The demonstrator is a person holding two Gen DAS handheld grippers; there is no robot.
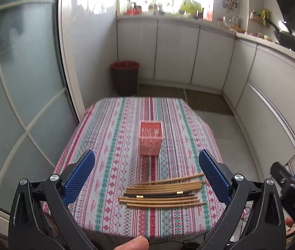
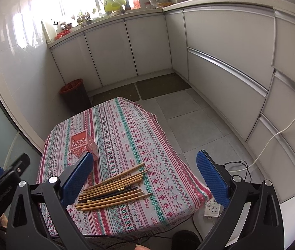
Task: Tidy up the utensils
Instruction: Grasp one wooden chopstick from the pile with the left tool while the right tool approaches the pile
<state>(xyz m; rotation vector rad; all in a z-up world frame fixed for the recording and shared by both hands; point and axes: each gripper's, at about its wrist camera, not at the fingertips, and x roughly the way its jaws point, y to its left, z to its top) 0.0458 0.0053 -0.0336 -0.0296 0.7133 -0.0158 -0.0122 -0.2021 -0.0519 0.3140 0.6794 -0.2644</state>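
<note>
Several wooden chopsticks (image 1: 164, 189) and a couple of black ones lie side by side near the front of the patterned tablecloth (image 1: 114, 137). A pink lattice utensil holder (image 1: 150, 138) stands upright behind them, mid-table. My left gripper (image 1: 147, 170) hovers open above the near edge, its blue pads either side of the pile. In the right wrist view the chopsticks (image 2: 114, 189) lie between the fingers of my open right gripper (image 2: 145, 170), and the pink holder (image 2: 83, 143) stands behind its left pad. Both grippers are empty.
A dark bin with a red rim (image 1: 125, 77) stands on the floor beyond the table. White cabinets (image 2: 226, 48) run along the back and right. A white power strip (image 2: 212, 208) and cables lie on the floor at the table's right. A glass door (image 1: 22, 95) is on the left.
</note>
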